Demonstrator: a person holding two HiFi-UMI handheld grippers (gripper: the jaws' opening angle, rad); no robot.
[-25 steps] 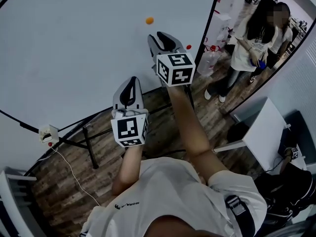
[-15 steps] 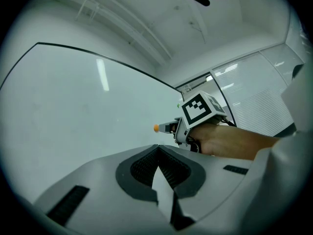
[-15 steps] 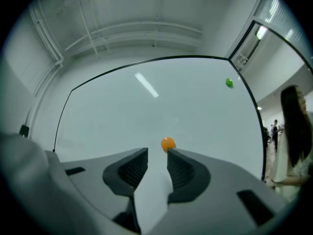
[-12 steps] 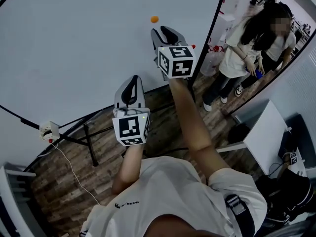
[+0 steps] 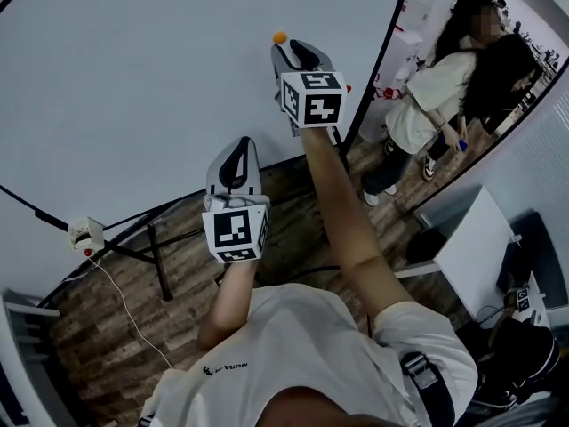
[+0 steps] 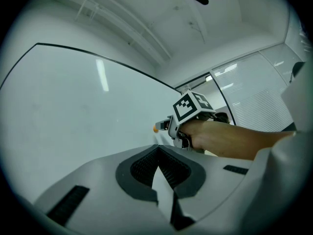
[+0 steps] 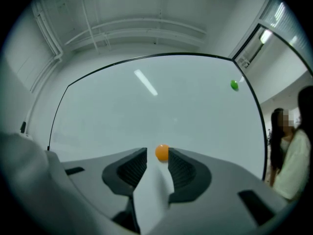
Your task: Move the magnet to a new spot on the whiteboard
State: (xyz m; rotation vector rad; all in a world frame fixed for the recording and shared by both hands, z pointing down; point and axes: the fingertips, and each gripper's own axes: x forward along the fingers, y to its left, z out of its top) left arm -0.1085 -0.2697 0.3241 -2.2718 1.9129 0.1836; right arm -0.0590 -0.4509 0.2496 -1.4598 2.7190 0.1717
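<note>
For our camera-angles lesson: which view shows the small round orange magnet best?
The right gripper view: the small round orange magnet sits large at the tips of the right gripper, whose jaws have just been opening. The head view shows the magnet as a dot; the left gripper view, as a distant speck.

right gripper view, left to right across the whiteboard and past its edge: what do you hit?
orange magnet → green magnet → bystander
</note>
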